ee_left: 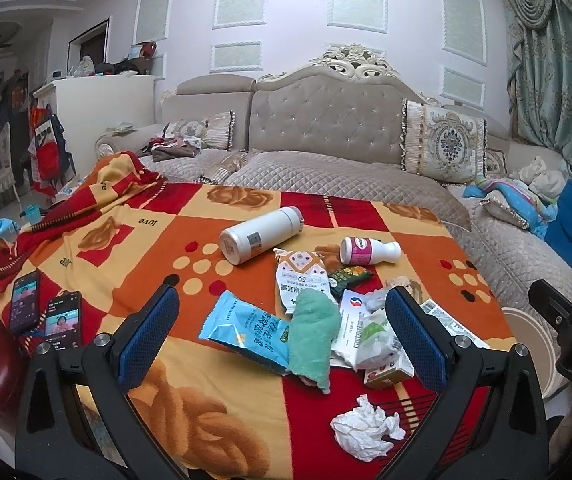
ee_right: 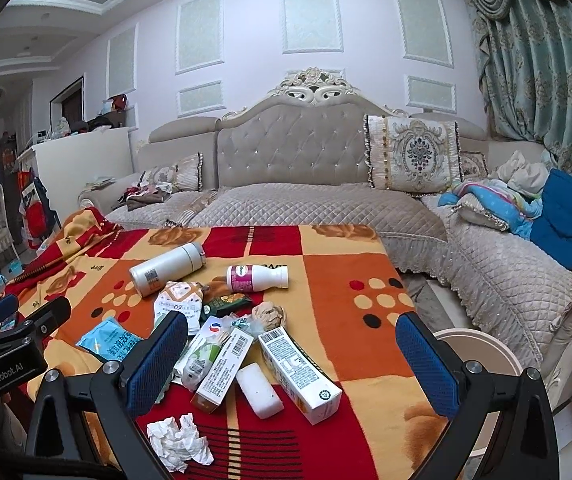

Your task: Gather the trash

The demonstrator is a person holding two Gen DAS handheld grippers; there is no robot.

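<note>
Left-wrist and right-wrist views of a tabletop (ee_left: pixel 213 432) covered by a red, orange and yellow patterned blanket, with a beige sofa (ee_left: pixel 326 120) behind it. Far left: two phones (ee_left: pixel 25 300), screens lit, lying side by side. Centre, lying on their sides: one white flask (ee_left: pixel 259 235) and one pink-labelled bottle (ee_left: pixel 368 251), near each other but apart. Below them a heap of trash: one blue packet (ee_left: pixel 241 326), one white snack bag (ee_left: pixel 302 280), one green cloth (ee_left: pixel 314 332) draped over the packet's edge, one dark green wrapper (ee_left: pixel 350 276), two long cartons (ee_right: pixel 300 370), one white block (ee_right: pixel 259 390) between the cartons, and one brown crumpled wad (ee_right: pixel 267 314). One crumpled white tissue (ee_left: pixel 366 428) lies apart, nearest the cameras. Right of the tabletop: the rim of a round beige bin (ee_right: pixel 486 344). Left tool (ee_left: pixel 281 332): jaws spread wide, empty, hovering above the heap. Right tool (ee_right: pixel 292 360): jaws likewise spread, empty, above the cartons.
</note>
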